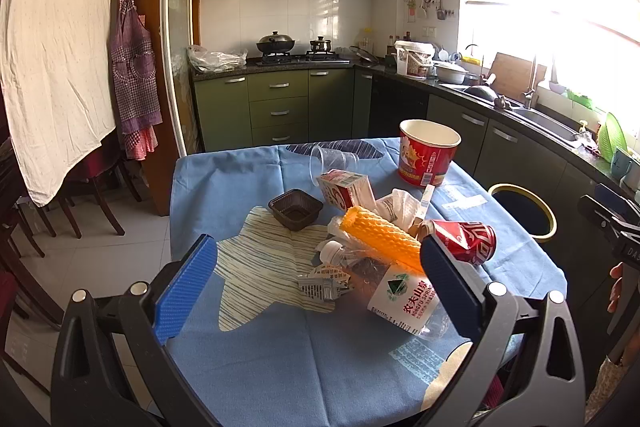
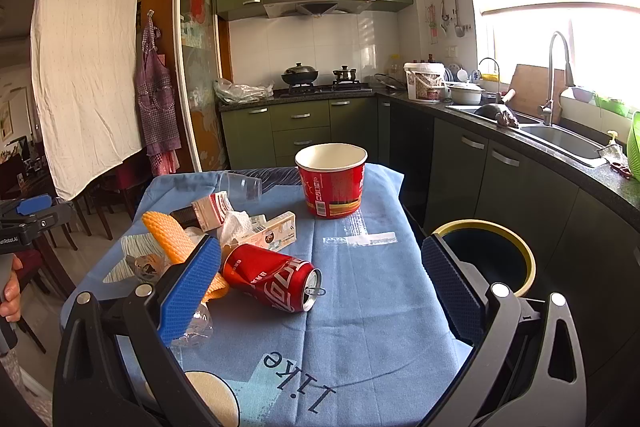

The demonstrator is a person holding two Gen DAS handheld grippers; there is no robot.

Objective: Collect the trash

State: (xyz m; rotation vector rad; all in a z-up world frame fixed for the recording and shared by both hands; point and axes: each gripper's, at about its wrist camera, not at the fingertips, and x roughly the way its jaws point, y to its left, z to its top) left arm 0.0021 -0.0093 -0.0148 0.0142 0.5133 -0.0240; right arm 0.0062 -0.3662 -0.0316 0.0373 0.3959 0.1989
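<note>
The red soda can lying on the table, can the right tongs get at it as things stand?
Probably yes. The red soda can lies on its side between the open right tongs, nothing on top; only the orange foam net crowds its left side.

I am counting one red can (image 2: 272, 277), one red paper bucket (image 2: 331, 179), one clear cup (image 1: 333, 159), one water bottle (image 1: 386, 289), one orange foam sleeve (image 1: 380, 237), one brown tray (image 1: 295, 214), one milk carton (image 1: 346, 189) and one bin (image 2: 486, 255). I am holding two grippers.
</note>
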